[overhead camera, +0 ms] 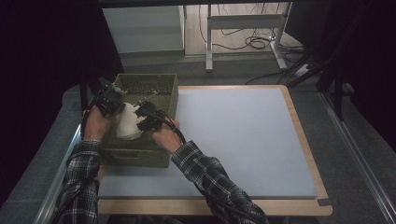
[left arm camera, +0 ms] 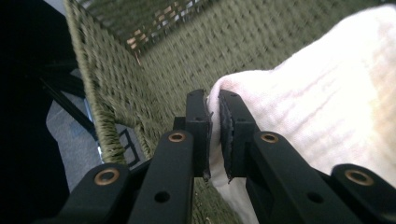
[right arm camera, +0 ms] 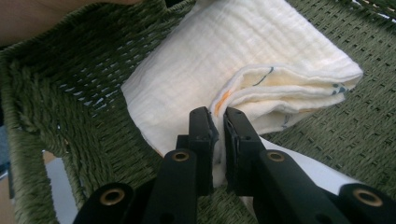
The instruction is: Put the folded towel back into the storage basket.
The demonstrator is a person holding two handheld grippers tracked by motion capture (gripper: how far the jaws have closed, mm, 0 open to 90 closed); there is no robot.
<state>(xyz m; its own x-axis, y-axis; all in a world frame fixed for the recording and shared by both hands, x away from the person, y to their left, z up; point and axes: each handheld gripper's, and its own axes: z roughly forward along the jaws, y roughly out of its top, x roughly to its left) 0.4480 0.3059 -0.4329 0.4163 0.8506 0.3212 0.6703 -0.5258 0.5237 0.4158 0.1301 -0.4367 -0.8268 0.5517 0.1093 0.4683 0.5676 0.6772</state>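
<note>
Folded cream cloth point(overhead camera: 127, 122) is held inside the green woven basket point(overhead camera: 161, 87). One edge is pinched by the left gripper point(left arm camera: 213, 133), another by the right gripper point(right arm camera: 218, 144), jaws clamped.

No legible text or labels anywhere.

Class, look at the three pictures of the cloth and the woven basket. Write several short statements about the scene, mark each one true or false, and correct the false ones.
1. Both grippers are shut on the folded cream cloth. True: left gripper, right gripper.
2. The basket is red plastic. False: it is green and woven.
3. The cloth lies spread flat on the pale blue mat. False: it is folded, at the basket.
4. The person's sleeves are plaid. True.
</note>
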